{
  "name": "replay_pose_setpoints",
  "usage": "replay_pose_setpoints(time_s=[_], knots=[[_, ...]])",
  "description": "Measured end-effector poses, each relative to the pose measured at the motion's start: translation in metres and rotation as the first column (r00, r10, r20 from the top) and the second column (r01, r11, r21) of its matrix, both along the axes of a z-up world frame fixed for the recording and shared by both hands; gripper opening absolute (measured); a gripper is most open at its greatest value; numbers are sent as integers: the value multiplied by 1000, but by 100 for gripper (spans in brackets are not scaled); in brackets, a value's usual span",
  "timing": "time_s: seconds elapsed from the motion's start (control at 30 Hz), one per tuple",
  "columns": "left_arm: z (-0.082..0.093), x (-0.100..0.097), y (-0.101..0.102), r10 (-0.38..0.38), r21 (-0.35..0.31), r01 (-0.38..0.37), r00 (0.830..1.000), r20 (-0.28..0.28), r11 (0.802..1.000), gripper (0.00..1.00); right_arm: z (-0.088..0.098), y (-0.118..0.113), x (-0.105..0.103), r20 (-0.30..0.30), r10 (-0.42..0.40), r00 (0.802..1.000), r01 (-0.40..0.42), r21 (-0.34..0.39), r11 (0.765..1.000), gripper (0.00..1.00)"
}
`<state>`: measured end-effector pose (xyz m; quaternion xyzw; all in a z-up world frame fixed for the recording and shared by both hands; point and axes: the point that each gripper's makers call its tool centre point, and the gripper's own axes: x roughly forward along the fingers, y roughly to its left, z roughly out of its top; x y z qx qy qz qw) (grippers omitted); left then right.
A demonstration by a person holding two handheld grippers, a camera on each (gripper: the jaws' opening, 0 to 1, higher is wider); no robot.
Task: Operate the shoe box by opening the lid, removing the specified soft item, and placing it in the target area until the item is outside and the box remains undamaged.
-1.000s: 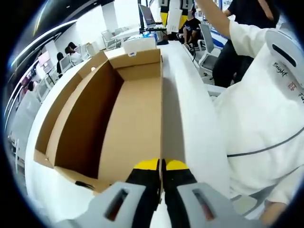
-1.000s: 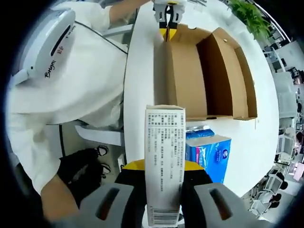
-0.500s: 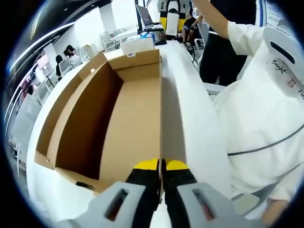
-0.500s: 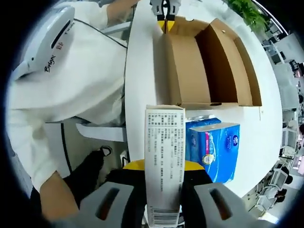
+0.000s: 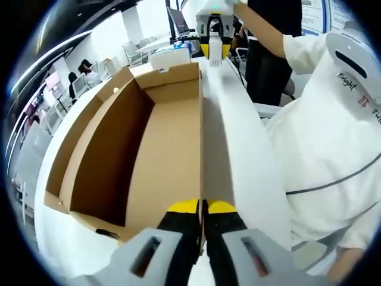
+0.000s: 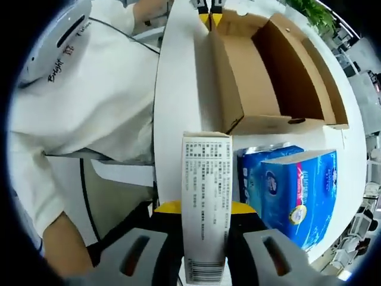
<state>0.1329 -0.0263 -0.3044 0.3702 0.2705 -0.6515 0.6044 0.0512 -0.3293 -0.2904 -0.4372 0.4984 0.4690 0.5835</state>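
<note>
The open cardboard shoe box lies on the white table, and its inside looks bare. My left gripper is shut on the near end of the box's right wall. In the right gripper view the same box is at the top, with the left gripper pinching its far corner. My right gripper is shut on a white pack with a printed label, held upright off the box's near end. In the left gripper view that pack shows small beyond the box's far end.
Blue tissue packs lie on the white table just off the box's near end, right of the held pack. A person in a white top stands along the table's edge. Chairs, desks and other people fill the background.
The right gripper with the white pack has moved closer to the table end by the blue packs, which now look larger. The left gripper has kept its hold on the box wall.
</note>
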Motion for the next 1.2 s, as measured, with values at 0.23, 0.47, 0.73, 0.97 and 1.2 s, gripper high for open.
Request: replay_pose_setpoints(time_s=[0.23,0.47,0.73,0.97,1.2], knots=[[0,-1,0,-1,-4,1,1000,4,1000,1,-15,-11,1,9,11,1000,-11,-22,1000,22],[0,-1,0,0,-3,0,1000,5,1000,1,-22,-10,2,1,11,1000,-11,-14,1000,22],[0,-1,0,-4,-3,4,1000,3,1000,1,-25,-7,6,13,11,1000,-11,0,1000,22],[0,-2,0,-3,-2,3,1000,0,1000,1,-33,-8,12,26,8,1000,-8,1,1000,22],[0,-2,1,-2,-1,2,1000,-2,1000,1,-39,-13,13,18,2,1000,-2,-25,1000,22]])
